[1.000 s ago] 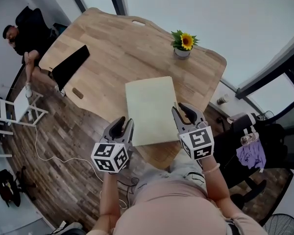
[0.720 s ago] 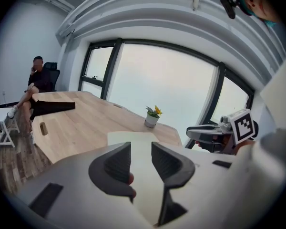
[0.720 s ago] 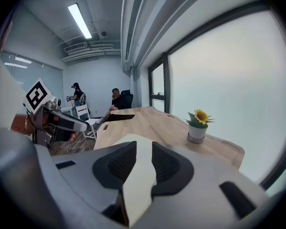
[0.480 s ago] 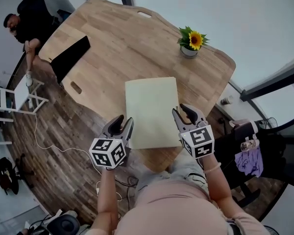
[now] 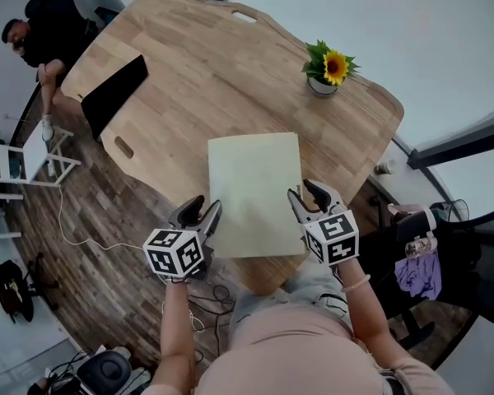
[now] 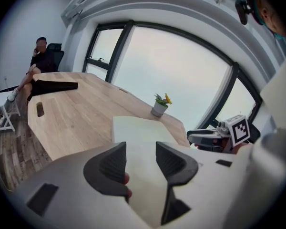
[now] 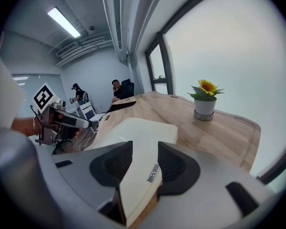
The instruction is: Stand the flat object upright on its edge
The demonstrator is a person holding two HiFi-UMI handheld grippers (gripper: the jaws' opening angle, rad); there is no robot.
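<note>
- Head view: the cream flat object lay flat on the wooden table, at the table's 6 o'clock end. Its near-left corner reached about to the rim.
- The left gripper sat at the object's 7 o'clock corner, out over the plank floor. The right gripper sat at the object's 4 o'clock edge.
- Open wood ran from the object's far edge toward 12 o'clock. A sunflower pot stood at 1 o'clock and a dark panel lay at 10 o'clock, both well apart from the object.
- Left gripper view: the jaws stood apart and had just been opening. The object's edge showed between them, and the pads were not pressing on it. Released.
- Right gripper view: the jaws were likewise apart and had just been opening. They straddled the object's thick side edge, which carried a small metal tag, and did not clamp it. Bare table lay beyond, toward the pot.
</note>
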